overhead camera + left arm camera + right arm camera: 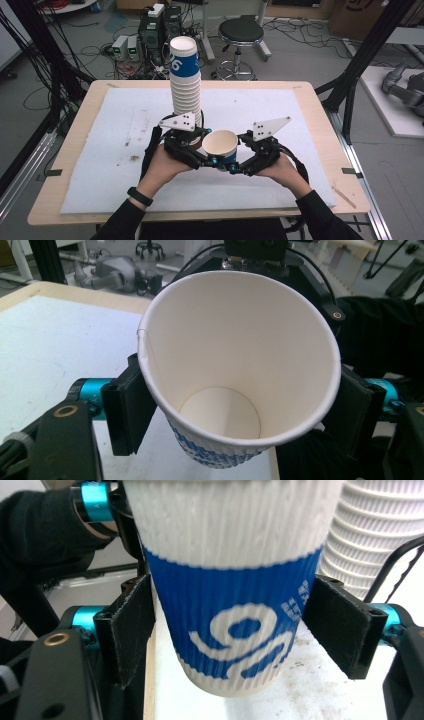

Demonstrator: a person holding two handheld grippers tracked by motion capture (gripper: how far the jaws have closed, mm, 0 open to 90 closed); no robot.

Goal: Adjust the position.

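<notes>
1. Two claws meet on one paper cup (222, 146), held upright above the white mat (115, 150) at the near middle of the table (65, 205).
2. Left gripper (235, 415): its jaws are clamped on the cup just under the rim, one pad pressing each side of the wall. The open mouth faces up and the inside looks empty.
3. Right gripper (232, 632): its jaws stand apart around the blue band of the same cup. The left pad sits at the wall, perhaps touching; the right pad shows a clear gap.
4. Relative to the claws, the cup sits between both pairs of jaws, its base hanging free below the right gripper's pads. The person's hands (167, 167) bring the grippers in from opposite sides.
5. Just behind the left gripper stands a tall stack of cups (185, 82), close to the held cup.
6. Risks, as I judge them: if the left gripper lets go before the right one closes, the cup would drop and tip onto the mat.
7. Squeezing too hard near the rim could crush the thin wall.
8. A careless swing of either hand could knock the tall stack over, since it stands so near.
</notes>
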